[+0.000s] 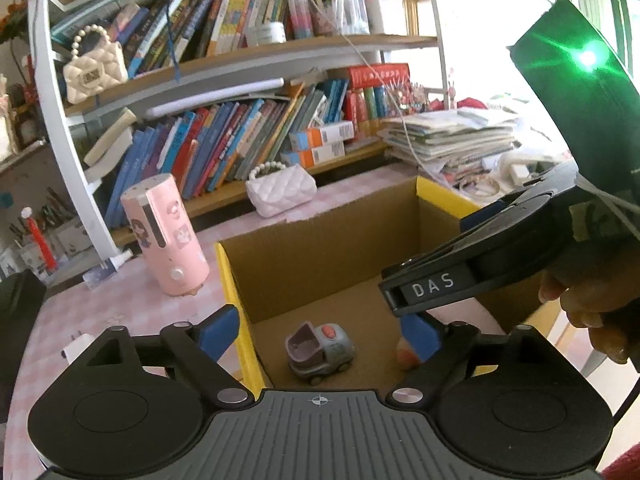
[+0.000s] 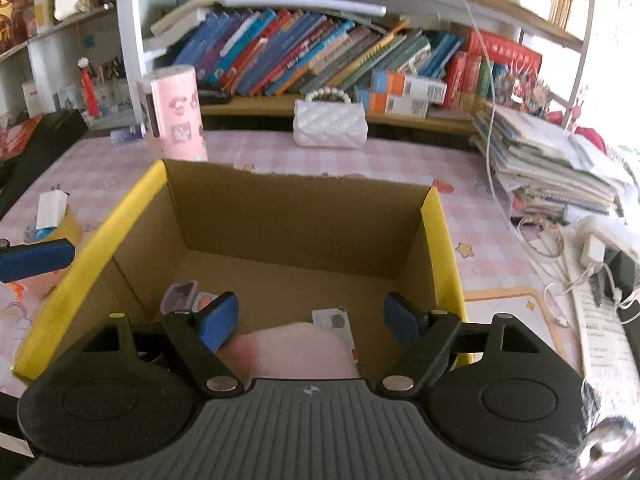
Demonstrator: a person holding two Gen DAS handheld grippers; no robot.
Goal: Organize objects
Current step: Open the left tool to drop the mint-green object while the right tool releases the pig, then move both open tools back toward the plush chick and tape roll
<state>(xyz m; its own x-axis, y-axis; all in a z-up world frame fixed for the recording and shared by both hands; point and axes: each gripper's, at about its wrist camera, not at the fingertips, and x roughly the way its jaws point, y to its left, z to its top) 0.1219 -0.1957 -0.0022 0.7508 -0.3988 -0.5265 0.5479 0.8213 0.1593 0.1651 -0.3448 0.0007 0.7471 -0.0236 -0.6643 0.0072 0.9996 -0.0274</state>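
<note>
Filling the back of the room, a white-framed bookshelf point(image 2: 304, 52) packed with leaning books stands behind a table under a pink checked cloth point(image 2: 492, 248). On that cloth sits an open cardboard box point(image 2: 296, 216) with yellow-edged side walls, the largest thing on the table. At the table's right edge lies a tall stack of papers and booklets point(image 2: 552, 160), with white cables and a charger beside it. A pink cylinder with cartoon stickers point(image 1: 166, 236) stands upright just beyond the box's far left corner, and a white quilted purse with a pearl handle point(image 2: 330, 122) rests near the shelf foot, apart from the box. The left gripper point(image 1: 320, 338) hangs over the box's left wall with its blue pads well apart and nothing between them; the wall's yellow edge runs just inside its left pad. The right gripper point(image 2: 310, 318) is over the near part of the box, its pads likewise spread and gripping nothing. In the left wrist view its black body crosses in front of the box's right side, held by a hand point(image 1: 592, 312). On the box floor stands a small grey toy car point(image 1: 320, 350) with a lilac cab, upright, and to its right a blurred pink object point(image 2: 296, 350) lies beside a small printed card point(image 2: 336, 320); whether they touch cannot be told.
</note>
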